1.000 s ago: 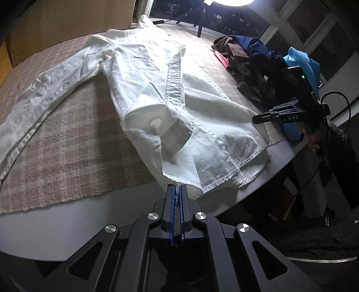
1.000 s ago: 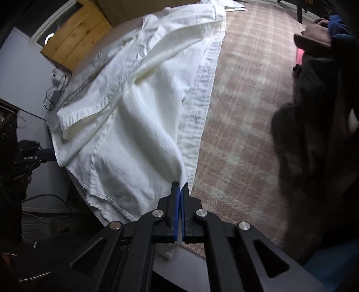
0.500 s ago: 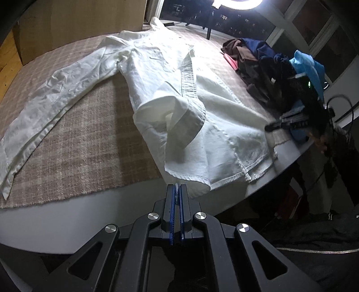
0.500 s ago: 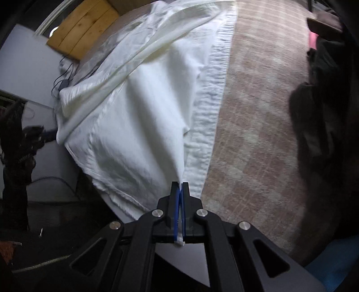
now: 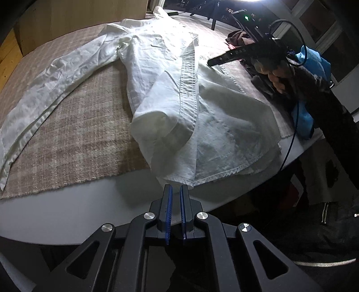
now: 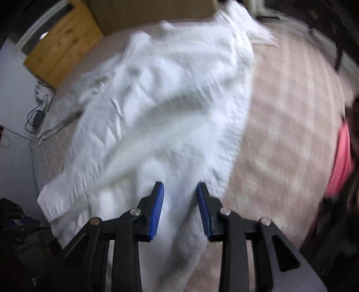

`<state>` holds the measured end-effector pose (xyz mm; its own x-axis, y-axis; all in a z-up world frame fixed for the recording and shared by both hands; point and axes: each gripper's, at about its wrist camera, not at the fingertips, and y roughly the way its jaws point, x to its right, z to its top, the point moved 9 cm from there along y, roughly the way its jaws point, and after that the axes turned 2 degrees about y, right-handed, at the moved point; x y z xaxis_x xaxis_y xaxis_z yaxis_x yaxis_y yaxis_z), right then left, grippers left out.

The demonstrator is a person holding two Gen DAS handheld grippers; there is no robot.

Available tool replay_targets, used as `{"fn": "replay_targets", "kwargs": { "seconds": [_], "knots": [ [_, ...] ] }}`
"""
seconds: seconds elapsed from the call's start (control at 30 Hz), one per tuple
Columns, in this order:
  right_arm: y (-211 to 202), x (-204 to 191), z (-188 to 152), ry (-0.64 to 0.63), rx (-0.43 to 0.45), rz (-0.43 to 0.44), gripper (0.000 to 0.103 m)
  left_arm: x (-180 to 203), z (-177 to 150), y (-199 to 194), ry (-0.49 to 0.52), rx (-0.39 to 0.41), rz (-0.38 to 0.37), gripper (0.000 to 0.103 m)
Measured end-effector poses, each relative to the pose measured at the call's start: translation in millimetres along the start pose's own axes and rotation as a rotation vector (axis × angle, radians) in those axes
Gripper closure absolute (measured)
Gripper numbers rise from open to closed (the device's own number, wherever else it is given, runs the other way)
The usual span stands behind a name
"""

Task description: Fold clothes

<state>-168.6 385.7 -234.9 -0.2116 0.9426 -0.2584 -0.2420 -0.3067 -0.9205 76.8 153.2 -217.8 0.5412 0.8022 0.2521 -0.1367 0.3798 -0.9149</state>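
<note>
Shirt: white button-up shirt [image 5: 170,94] lying on the plaid cloth, collar toward twelve o'clock, hem toward six o'clock in the left wrist view; one front panel is turned over along the placket, forming a rounded fold near the middle.
Sleeve: long sleeve [image 5: 47,89] stretched flat from the shoulder toward eight o'clock.
Hem corner: lower corner of the shirt hangs just past the cloth edge, its tip just beyond the left gripper's fingertips; whether it touches them cannot be told.
Left gripper: left gripper [image 5: 175,191] at six o'clock, blue pads nearly pressed together with a thin slit between them; nothing visibly pinched.
Right gripper: right gripper [image 6: 180,187] with jaws opening, pads spread apart; white fabric lies between and beneath them, not pressed by either pad. This view is motion-blurred.
Hand: a person's hand [image 5: 276,76] carries the right gripper above the shirt's far side at two o'clock in the left wrist view.
Surface cover: beige plaid cloth [image 5: 74,134] spread beneath the shirt.
Table: pale table [image 5: 74,209] with a rounded edge, bare rim exposed from seven to four o'clock.
Clothes pile: dark, brown and blue garments [image 5: 314,65] heaped at two o'clock; a pink item [image 6: 341,161] shows at three o'clock in the right wrist view.
Room: wooden panel [image 6: 60,42] at ten o'clock, cardboard-coloured board at twelve; windows [image 5: 323,20] at one o'clock; a cable [image 6: 36,116] on the floor at nine.
</note>
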Motion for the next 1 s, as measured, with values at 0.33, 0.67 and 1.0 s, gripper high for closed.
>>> {"fn": "replay_targets", "kwargs": {
  "seconds": [0.33, 0.67, 1.0],
  "knots": [
    [-10, 14, 4, -0.117, 0.006, -0.122, 0.102, 14, 6, 29, 0.039, -0.04, -0.015, 0.098],
    [8, 29, 2, -0.064, -0.004, -0.065, 0.101, 29, 14, 20, 0.061, -0.024, -0.023, 0.098],
    [9, 57, -10, 0.192, 0.046, 0.17, 0.079, 26, 14, 15, 0.056, -0.02, -0.007, 0.098]
  ]
}}
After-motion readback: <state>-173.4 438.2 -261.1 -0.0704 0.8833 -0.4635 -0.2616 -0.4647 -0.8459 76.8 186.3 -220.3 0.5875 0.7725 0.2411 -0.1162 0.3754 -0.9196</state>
